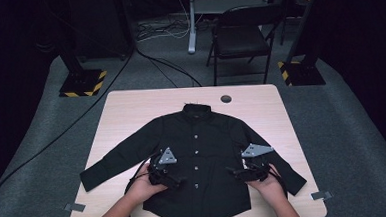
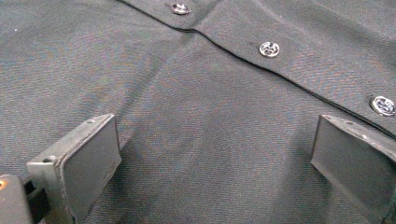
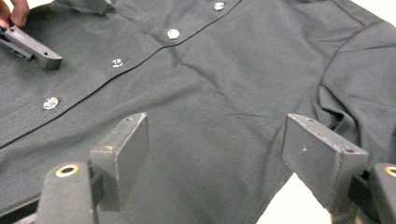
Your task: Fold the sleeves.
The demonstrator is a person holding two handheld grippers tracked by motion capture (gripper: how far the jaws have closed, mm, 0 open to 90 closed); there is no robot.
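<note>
Item: shirt (image 1: 198,153), dark, long-sleeved, buttoned down the front. It is lying face up and spread flat on the table (image 1: 125,104), collar toward the far edge, hem toward the person, both sleeves angling outward.

Handling, as judged: light, soft and limp; it is likely sagging and folding wherever it is lifted, and the smooth weave may be slipping under hard pads. Best holds are the doubled edges: the side seams, the hem, the shoulder seams. A pinch in mid-panel is gathering only one layer.

Left of the shirt's button row (image 2: 269,48): left gripper (image 1: 177,181) is hovering low over the front panel, jaws spread wide, cloth lying flat between them, nothing gripped.

Right of the button row: right gripper (image 1: 234,172) is sitting over the other panel near the side seam and armpit, jaws released, straddling cloth, pads not pressing it.
</note>
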